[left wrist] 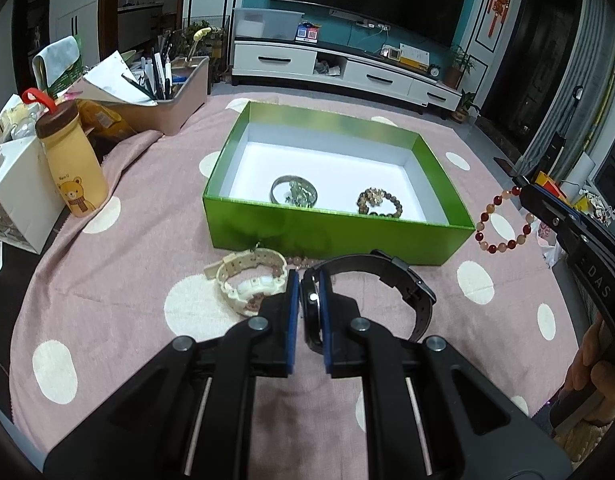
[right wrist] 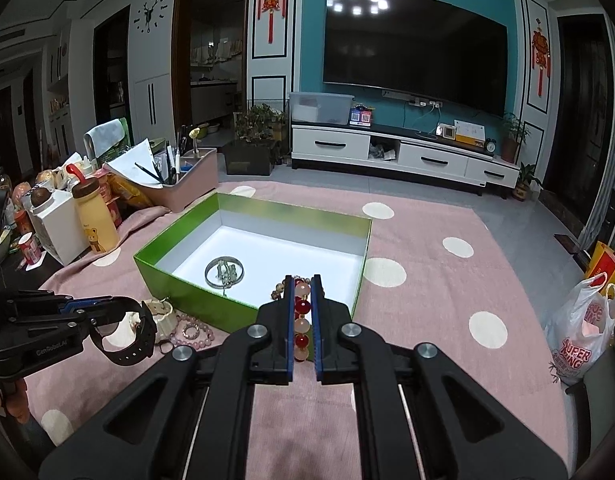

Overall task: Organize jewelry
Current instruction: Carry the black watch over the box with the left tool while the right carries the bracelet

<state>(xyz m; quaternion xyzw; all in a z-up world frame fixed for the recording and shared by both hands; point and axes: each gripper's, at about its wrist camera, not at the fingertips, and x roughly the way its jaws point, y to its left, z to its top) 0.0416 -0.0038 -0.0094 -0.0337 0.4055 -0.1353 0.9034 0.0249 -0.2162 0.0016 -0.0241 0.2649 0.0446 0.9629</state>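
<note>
1. Left tongs [left wrist: 308, 280]: pitched down toward the surface [left wrist: 119, 280], clenched on the case of a black watch [left wrist: 387, 292]. Blue pads press the case from both sides.
2. Black watch: held edge-on, off the cloth. Its strap loops out to the right of the tongs; the loop's long axis runs roughly parallel to the near wall of the green box [left wrist: 339, 236].
3. Right tongs [right wrist: 301, 284]: tilted down less steeply, clenched on a red-and-peach bead bracelet [right wrist: 302, 320]. A hand [left wrist: 587, 364] grips the handle near the surface's right edge.
4. Bracelet: the clamped run of beads lies along the fingers. In the left wrist view the ring hangs open in the air just off the box's near right corner.
5. Box: sits mid-surface, open. Inside lie a silver bangle [left wrist: 293, 190] with green beads, and a brown bead bracelet [left wrist: 379, 202].
6. Outside the near wall: a cream watch [left wrist: 247, 284] and a pink bead bracelet [right wrist: 191, 332], on the cloth.
</note>
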